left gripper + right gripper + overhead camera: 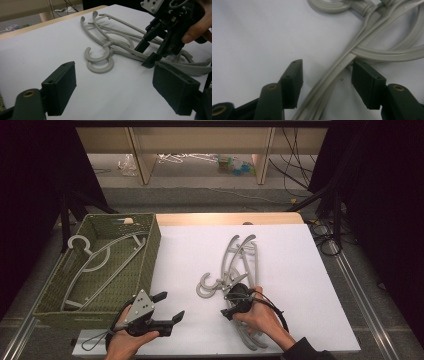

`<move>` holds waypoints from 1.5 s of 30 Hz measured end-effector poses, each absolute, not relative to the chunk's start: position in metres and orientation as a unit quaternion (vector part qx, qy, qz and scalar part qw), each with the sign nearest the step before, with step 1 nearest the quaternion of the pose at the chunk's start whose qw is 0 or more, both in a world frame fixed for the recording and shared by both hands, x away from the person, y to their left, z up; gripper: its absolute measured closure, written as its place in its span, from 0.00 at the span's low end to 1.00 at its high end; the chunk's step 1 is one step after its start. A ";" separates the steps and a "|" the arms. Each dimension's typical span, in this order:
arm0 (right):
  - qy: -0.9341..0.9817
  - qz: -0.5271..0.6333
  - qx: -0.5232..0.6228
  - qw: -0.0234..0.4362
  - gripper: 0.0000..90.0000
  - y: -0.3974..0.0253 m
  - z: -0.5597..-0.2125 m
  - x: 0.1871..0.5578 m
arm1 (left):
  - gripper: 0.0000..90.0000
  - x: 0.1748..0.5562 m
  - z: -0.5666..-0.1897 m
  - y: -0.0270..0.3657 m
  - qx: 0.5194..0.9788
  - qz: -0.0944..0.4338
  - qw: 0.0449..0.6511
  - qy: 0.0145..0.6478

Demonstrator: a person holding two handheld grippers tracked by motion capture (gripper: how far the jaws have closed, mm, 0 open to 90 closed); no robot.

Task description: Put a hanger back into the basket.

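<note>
Hangers pile: lower ends hidden under right hand at 6 o'clock. Right gripper view cuts hanger arms at 3 o'clock edge. Floor clutter at 12 too small to identify.

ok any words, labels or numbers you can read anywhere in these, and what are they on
None can be read: the grey hangers, the woven basket, the white table sheet and both grippers, left gripper and right gripper, carry no legible text. The clutter on the far floor is too small to tell.
</note>
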State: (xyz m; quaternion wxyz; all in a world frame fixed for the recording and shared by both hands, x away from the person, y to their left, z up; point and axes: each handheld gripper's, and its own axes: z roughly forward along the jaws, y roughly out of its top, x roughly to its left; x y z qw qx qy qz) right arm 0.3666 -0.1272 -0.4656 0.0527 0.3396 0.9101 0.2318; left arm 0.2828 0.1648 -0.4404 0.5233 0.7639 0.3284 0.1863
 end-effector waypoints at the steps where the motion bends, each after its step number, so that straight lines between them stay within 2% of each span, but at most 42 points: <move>1: 0.910 0.229 0.342 0.052 0.52 -0.127 -0.466 0.367 | 0.21 0.283 -0.440 0.165 0.763 0.187 0.524 0.330; 3: 0.914 0.224 0.336 0.046 0.60 -0.128 -0.465 0.367 | 0.21 0.283 -0.440 0.165 0.762 0.186 0.526 0.328; 7: 0.917 0.209 0.336 0.051 0.68 -0.129 -0.464 0.366 | 0.22 0.283 -0.441 0.165 0.767 0.186 0.521 0.326; 8: 0.916 0.208 0.341 0.040 0.70 -0.131 -0.464 0.367 | 0.22 0.283 -0.440 0.165 0.766 0.186 0.522 0.326; 18: 0.917 0.208 0.340 0.011 0.75 -0.137 -0.452 0.363 | 0.22 0.284 -0.440 0.167 0.765 0.189 0.523 0.324; 29: 0.936 0.189 0.297 0.000 0.78 -0.149 -0.432 0.350 | 0.22 0.286 -0.441 0.170 0.765 0.193 0.520 0.328; 37: 0.941 0.181 0.287 0.015 0.82 -0.169 -0.415 0.346 | 0.22 0.286 -0.440 0.170 0.764 0.192 0.522 0.329; 45: 0.948 0.167 0.267 0.034 0.87 -0.190 -0.415 0.343 | 0.22 0.287 -0.442 0.170 0.766 0.191 0.519 0.328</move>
